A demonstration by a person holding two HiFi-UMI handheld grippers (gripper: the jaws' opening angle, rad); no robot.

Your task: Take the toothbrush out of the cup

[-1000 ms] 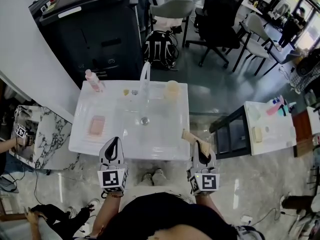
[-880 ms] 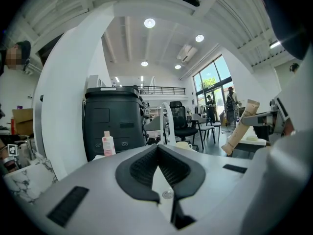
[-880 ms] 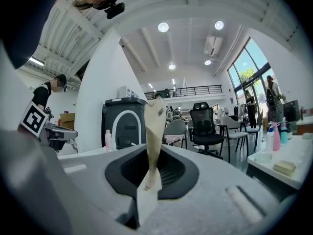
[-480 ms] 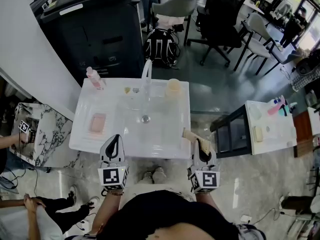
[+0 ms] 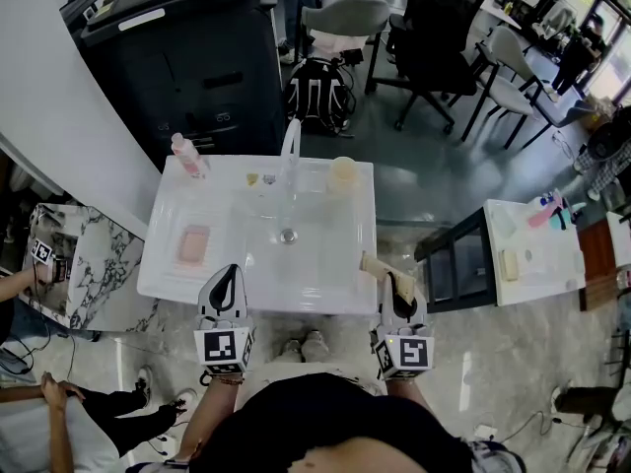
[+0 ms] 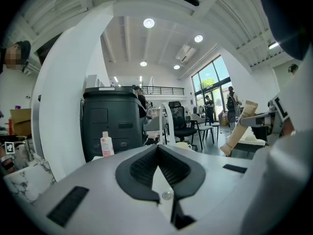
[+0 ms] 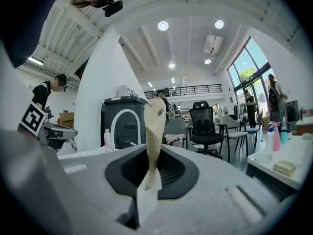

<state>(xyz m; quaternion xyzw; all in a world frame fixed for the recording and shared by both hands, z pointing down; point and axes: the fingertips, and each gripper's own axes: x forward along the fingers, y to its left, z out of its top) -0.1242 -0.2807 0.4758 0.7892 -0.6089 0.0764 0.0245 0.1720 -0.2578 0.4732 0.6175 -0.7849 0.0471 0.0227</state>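
Two grippers hang at the near edge of the white washbasin [image 5: 325, 264] in the head view. The left gripper [image 5: 225, 276] is closed and bare. The right gripper [image 5: 394, 286] is clamped on a beige toothbrush [image 5: 376, 267], whose free end slants over the basin's near right corner. It is well apart from the pale cup [image 5: 341, 173] at the back, near the faucet [image 5: 289, 146].

In the left gripper view, the jaws meet with nothing between them.

In the right gripper view, the pads pinch the toothbrush low down and its shaft rises upright.

Judging by this, the lift-out looks done. The next move would call for a firm hold while the toothbrush is carried to a resting place.
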